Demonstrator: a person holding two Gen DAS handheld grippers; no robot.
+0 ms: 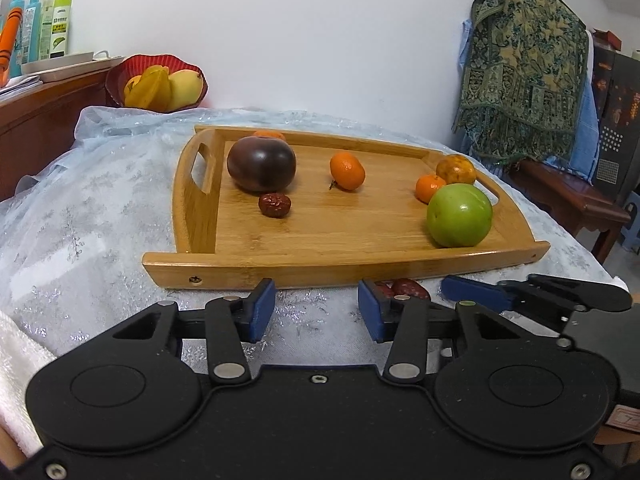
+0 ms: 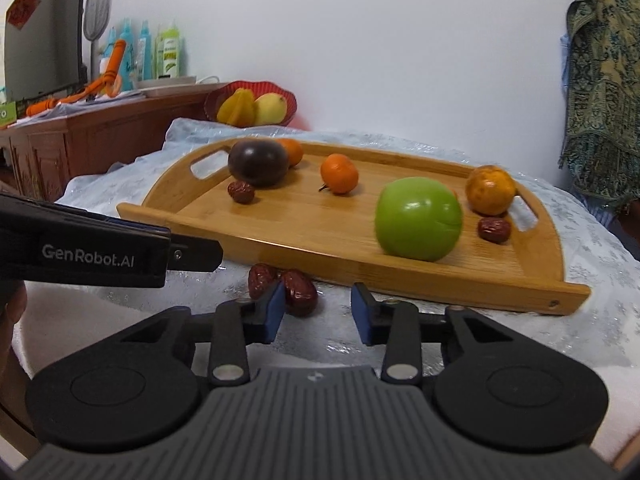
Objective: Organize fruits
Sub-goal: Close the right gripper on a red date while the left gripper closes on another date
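Observation:
A wooden tray (image 1: 280, 270) (image 2: 400, 276) on the table holds a dark purple fruit (image 1: 262, 164), a mandarin (image 1: 347, 171), a green apple (image 1: 459, 216) (image 2: 418, 220), a mottled orange (image 2: 490, 190) and red dates (image 1: 274, 205) (image 2: 495, 229). Two more red dates (image 2: 300, 292) (image 1: 408, 288) lie on the cloth in front of the tray's near rim. My left gripper (image 1: 316, 308) is open above the cloth, nothing between its blue pads. My right gripper (image 2: 318, 312) is open too, its left pad just in front of the loose dates, not gripping them.
A red bowl (image 1: 116, 80) with yellow fruit stands at the back left by a wooden cabinet (image 2: 100, 136) carrying bottles. A patterned cloth (image 1: 524, 68) hangs at the right. A pale shiny tablecloth (image 1: 100, 200) covers the table.

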